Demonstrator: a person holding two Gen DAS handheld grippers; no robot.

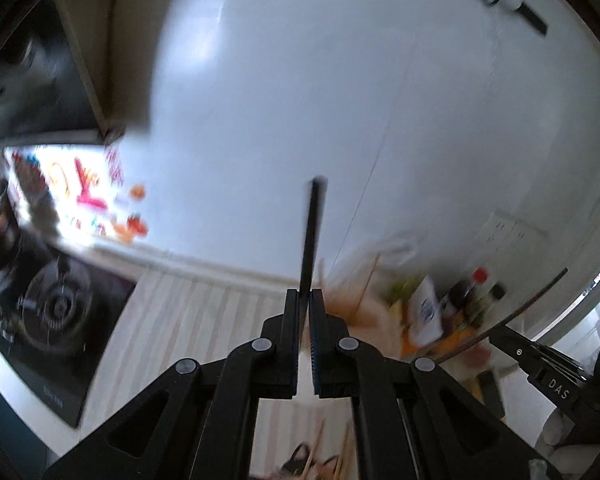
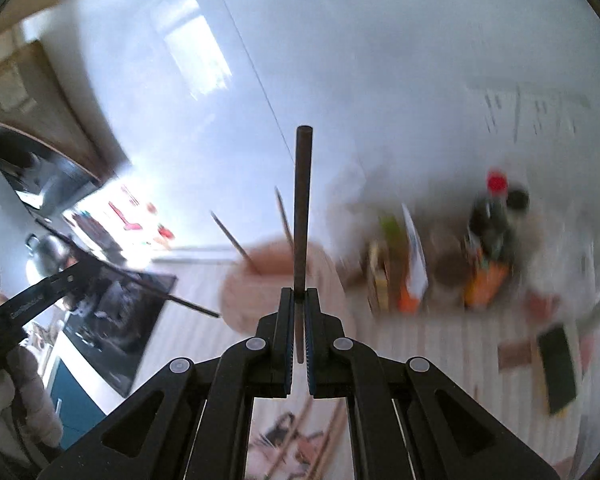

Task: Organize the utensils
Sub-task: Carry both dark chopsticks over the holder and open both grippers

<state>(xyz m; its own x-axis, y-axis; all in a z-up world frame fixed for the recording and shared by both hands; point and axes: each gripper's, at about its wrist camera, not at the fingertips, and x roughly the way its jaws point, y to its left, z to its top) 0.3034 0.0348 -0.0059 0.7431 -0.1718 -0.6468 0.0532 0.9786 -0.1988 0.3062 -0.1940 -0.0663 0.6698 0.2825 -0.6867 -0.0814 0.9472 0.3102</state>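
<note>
My left gripper [image 1: 305,300] is shut on a thin black chopstick [image 1: 311,232] that stands up between the fingers. My right gripper [image 2: 299,300] is shut on a dark brown chopstick [image 2: 302,200], also upright. Beyond the right gripper stands a round tan utensil holder [image 2: 260,280] with two chopsticks [image 2: 236,240] leaning in it. The holder shows blurred in the left wrist view [image 1: 364,304]. In the right wrist view the left gripper [image 2: 40,292] is at the left with its black chopstick [image 2: 188,304] pointing toward the holder. More chopsticks [image 2: 328,440] lie on the counter below.
A black gas hob [image 1: 56,312] is at the left on the striped counter [image 1: 188,312]. Sauce bottles and cartons [image 2: 492,232] stand by the white wall at the right. A dark flat object [image 2: 556,368] lies at the right. Both views are motion-blurred.
</note>
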